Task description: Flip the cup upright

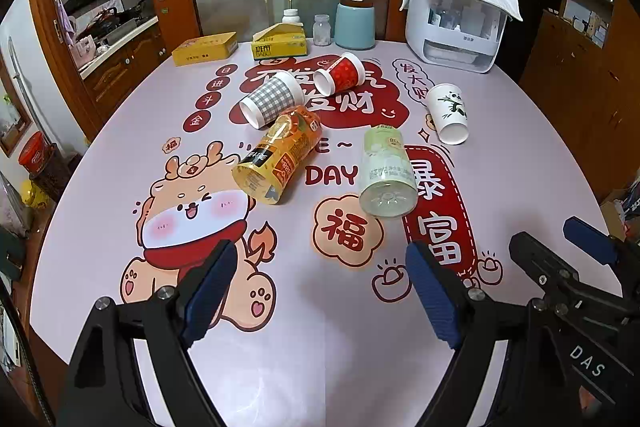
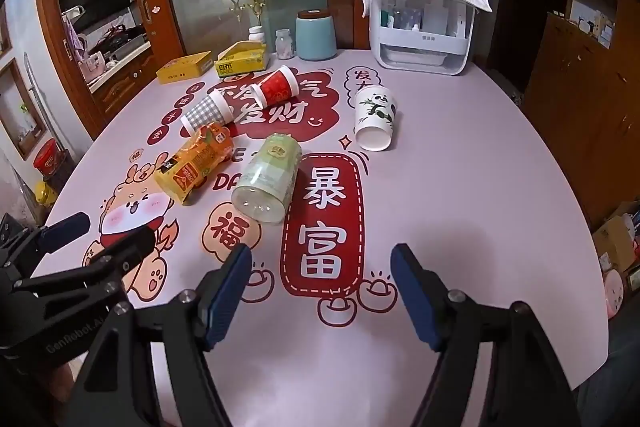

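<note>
Five cups on their sides mid-table, nothing grabbed.
Left gripper and right gripper wide apart, empty, near edge; panda cup lying well beyond, mouth facing near.

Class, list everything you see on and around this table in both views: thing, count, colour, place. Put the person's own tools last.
Paper cups: 3, all lying on their sides mid-table; grey gingham cup, red cup, panda cup off to the right.
Plastic cups: 2, on their sides nearer the cameras; orange cup, pale green cup.
Yellow boxes: 2, far left edge; closed box, opened box.
Small bottles: 2, at the back; white bottle, clear jar.
Blue canister: 1, dark lid, back centre.
White organiser: 1, cloth-draped, back right.
Tablecloth: 1, pink, red cartoon prints.
Left claw: 1, black with blue pads, open.
Right claw: 1, same colours, open.
</note>
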A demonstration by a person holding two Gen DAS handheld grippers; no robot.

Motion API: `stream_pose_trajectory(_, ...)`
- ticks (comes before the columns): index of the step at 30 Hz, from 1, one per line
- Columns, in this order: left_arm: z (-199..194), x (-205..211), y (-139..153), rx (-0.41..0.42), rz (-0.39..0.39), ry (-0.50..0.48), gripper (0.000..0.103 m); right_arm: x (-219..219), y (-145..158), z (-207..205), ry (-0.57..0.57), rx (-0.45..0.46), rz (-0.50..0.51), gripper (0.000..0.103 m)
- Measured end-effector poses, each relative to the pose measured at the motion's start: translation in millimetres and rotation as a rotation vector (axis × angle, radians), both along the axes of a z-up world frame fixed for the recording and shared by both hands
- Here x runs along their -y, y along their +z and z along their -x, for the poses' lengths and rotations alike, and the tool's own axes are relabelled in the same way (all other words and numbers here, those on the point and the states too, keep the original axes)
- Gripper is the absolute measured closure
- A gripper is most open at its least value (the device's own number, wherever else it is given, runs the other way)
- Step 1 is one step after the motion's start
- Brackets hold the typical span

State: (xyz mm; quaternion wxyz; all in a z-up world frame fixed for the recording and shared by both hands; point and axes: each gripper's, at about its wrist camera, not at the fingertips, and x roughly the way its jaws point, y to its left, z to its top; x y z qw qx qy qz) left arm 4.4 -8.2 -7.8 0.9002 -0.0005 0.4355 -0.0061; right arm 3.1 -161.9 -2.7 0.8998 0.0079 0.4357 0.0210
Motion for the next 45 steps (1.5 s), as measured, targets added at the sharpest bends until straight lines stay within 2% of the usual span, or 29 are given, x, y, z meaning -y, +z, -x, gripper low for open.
stream_pose_trajectory(45,8,0,4,-0.003,0.017,0.004,0.018,-3,14,11,0.007,0.031,-0.027,0.031)
